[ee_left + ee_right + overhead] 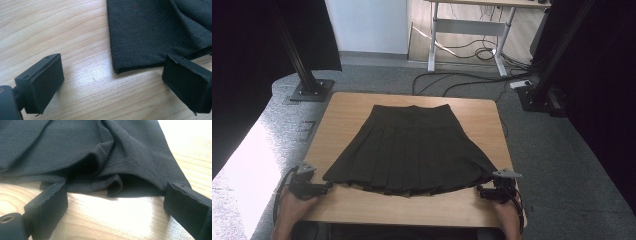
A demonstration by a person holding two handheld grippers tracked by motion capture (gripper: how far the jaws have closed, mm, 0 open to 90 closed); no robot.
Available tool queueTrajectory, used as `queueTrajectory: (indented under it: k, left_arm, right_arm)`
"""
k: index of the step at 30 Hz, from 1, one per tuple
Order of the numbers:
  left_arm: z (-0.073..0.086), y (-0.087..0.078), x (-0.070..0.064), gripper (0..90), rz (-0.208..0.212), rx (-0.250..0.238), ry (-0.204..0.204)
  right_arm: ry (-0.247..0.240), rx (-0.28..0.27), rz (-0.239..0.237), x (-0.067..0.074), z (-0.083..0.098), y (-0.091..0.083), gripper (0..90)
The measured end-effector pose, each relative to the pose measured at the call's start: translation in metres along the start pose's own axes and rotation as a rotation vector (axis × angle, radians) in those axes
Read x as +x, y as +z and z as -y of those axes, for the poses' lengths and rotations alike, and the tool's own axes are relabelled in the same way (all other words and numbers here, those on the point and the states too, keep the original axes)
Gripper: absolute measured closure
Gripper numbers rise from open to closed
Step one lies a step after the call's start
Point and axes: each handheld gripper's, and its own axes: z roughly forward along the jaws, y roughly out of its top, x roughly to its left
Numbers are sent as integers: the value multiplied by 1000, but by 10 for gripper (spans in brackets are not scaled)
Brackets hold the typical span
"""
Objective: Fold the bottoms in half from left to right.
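Both pairs of jaws stand wide apart and grip nothing. In the left gripper view the left gripper (112, 86) frames the hem corner of the dark pleated skirt (160, 32), the corner lying between the jaws, nearer the right-hand one, whose top edge seems to meet the cloth (touching or just short, I cannot tell). In the right gripper view the right gripper (116, 206) faces the opposite hem corner, where pleats fold and gape slightly above the wood, cloth reaching to both jaw tips.

The skirt (409, 150) lies flat on the wooden table (492, 200), waistband away from the person, hem toward them, a gripper at each hem corner. My reading: the approach to grasp both corners is in hand. Next, each gripper needs to slide forward so one jaw goes under the hem, then close.
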Motion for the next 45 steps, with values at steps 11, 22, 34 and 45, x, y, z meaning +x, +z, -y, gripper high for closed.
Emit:
queueTrajectory:
  k: [11, 22, 34, 45]
  left_arm:
    - [0, 1, 0, 7, 13, 7, 14]
    - [-1, -3, 2, 0, 13, 17, 26]
    - [-53, -34, 3, 0, -1, -73, 112]
    - [-115, 6, -2, 0, 60, -79, 155]
  right_arm:
    - [7, 4, 9, 0, 0, 1, 24]
    - [39, 12, 20, 1, -1, 0, 16]
    - [-1, -9, 38, 10, -17, -33, 23]
    - [-67, -24, -87, 52, -63, -24, 12]
